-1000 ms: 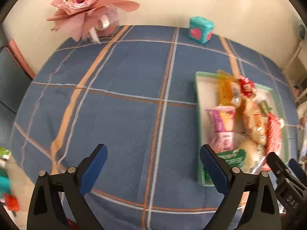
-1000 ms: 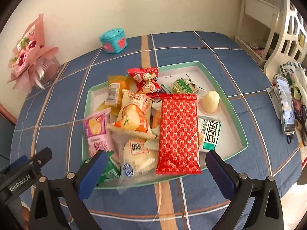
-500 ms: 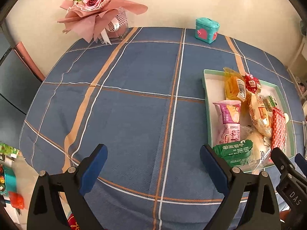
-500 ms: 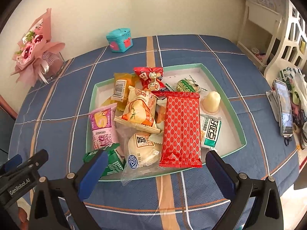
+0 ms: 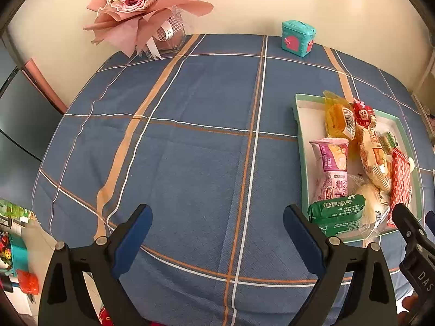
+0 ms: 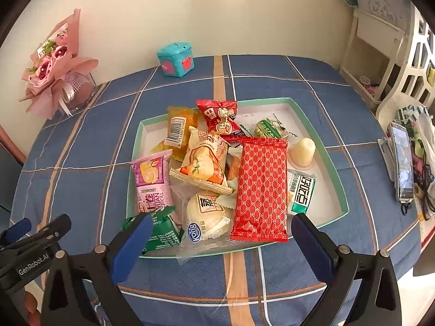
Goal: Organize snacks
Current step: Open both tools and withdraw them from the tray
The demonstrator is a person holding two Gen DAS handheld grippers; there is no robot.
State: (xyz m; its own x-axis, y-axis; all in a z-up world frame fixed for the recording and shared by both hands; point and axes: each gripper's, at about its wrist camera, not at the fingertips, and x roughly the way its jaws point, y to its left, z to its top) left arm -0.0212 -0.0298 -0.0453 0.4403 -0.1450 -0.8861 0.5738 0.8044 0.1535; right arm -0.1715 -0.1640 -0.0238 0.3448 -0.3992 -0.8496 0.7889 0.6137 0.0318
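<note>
A green-rimmed white tray [image 6: 330,160] holds several wrapped snacks: a long red pack [image 6: 261,190], a pink roll pack [image 6: 152,182], a green pack [image 6: 163,231], a yellow pack [image 6: 178,129] and a small jelly cup [image 6: 303,150]. My right gripper [image 6: 220,233] is open and empty above the tray's near edge. My left gripper [image 5: 217,222] is open and empty over bare blue cloth, left of the tray [image 5: 300,135]. The left gripper's body shows at the lower left of the right wrist view.
A pink flower bouquet [image 5: 144,13] stands at the back left and a teal box [image 5: 297,38] at the back by the wall. A phone [image 6: 402,160] lies at the table's right edge. White furniture [image 6: 407,62] stands right of the table.
Both grippers have pulled back and risen, so more of the table and tray shows. The jaws stay open. The snacks have not moved.
</note>
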